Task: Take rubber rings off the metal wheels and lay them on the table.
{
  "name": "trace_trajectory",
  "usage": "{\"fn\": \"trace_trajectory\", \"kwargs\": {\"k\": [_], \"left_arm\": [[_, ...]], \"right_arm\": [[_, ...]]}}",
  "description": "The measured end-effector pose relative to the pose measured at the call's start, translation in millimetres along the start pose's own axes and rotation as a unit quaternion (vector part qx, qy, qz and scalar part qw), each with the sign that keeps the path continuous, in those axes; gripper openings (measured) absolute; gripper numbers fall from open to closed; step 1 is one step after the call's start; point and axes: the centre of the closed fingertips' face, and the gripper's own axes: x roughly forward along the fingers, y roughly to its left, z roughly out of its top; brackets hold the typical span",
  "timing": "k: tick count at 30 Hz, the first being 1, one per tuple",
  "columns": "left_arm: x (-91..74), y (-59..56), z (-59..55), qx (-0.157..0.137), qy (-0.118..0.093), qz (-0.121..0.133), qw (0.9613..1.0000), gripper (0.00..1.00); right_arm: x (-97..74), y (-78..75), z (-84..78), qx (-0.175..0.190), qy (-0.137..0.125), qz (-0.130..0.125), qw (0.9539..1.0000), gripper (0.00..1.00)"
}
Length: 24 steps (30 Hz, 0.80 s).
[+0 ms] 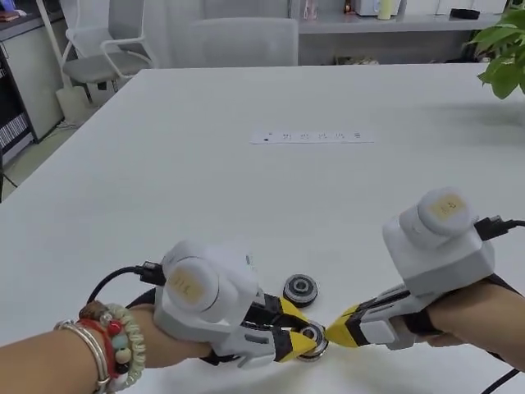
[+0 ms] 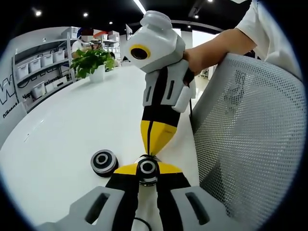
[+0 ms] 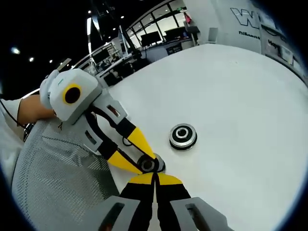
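left claw (image 1: 308,335) — a metal wheel (image 2: 147,168) is gripped between its jaws, low over the worktop (image 1: 246,189) | right claw (image 3: 154,177) — jaws are pressed together, tip is set at this wheel's rim | second wheel (image 1: 300,289) is laid flat on the worktop, just beside

An open-plan office or lab: a large white desk (image 1: 246,172) under the left tool (image 1: 310,335), office chairs (image 1: 244,41) far beyond it, shelves (image 2: 41,72) of storage bins, and a potted plant (image 2: 91,61).

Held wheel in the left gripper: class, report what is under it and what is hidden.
Under the held wheel is the white table. The left gripper clamps the wheel's sides and its jaws hide the lower edge, so contact with the table cannot be judged.
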Motion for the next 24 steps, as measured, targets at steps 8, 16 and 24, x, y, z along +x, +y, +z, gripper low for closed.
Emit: {"fn": "trace_trajectory", "kwargs": {"k": [8,16,24], "left_arm": [[0.0,-0.2,-0.1,0.001,0.000,0.000,1.0000,0.09],[-0.2,-0.1,-0.3,0.001,0.000,0.000,1.0000,0.09],[-0.5,0.0,-0.1,0.000,0.000,0.000,1.0000,0.09]], "right_arm": [[0.1,2.2,1.8,-0.008,-0.001,0.000,1.0000,0.00],[0.0,6.8,5.8,-0.013,-0.008,0.007,0.9999,0.00],[0.8,11.3,9.6,-0.015,-0.017,0.020,0.9995,0.00]]}}
